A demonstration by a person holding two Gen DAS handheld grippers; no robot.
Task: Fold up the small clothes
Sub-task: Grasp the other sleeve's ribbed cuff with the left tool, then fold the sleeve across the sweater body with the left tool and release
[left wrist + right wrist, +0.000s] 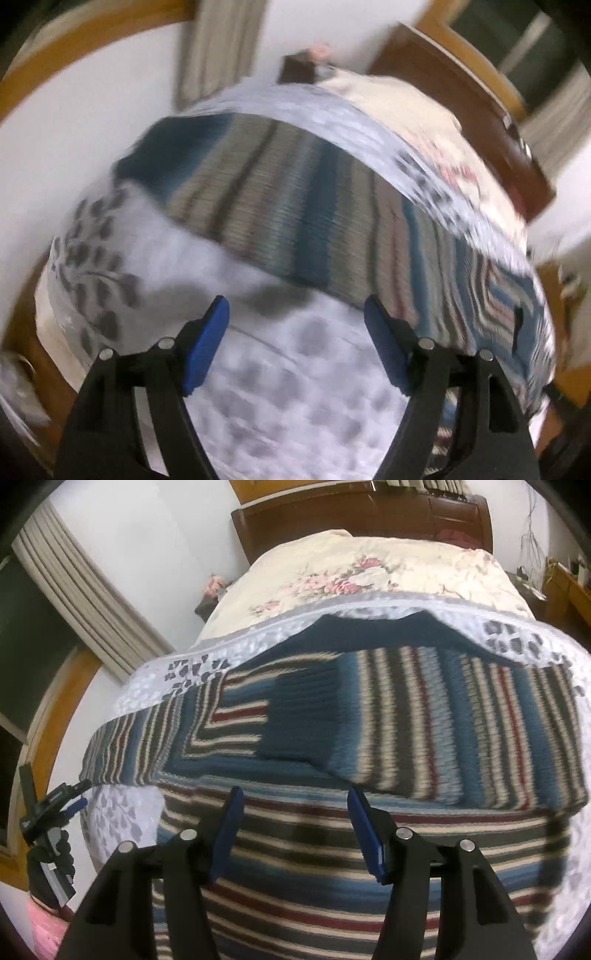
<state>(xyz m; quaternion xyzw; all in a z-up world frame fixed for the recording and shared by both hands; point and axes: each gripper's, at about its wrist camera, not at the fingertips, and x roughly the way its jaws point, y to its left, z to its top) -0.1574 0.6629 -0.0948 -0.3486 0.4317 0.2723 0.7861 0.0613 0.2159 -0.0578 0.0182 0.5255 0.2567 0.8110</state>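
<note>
A striped knit sweater (369, 731) in blue, cream, grey and red lies spread on a bed, one sleeve folded across its body. My right gripper (293, 801) hovers open just above the sweater's lower part, nothing between its blue pads. In the blurred left wrist view the sweater (295, 221) lies ahead, and my left gripper (295, 310) stands open over the white patterned sheet (295, 387), short of the sweater's edge. The left gripper (79, 794) also shows at the far left of the right wrist view, held by a gloved hand.
The bed carries a white sheet with grey leaf prints (147, 686) and a cream floral quilt (351, 576) toward a brown wooden headboard (369, 520). Curtains (85, 605) hang left, beside a wooden-framed window. A wooden cabinet (569, 590) stands at the right.
</note>
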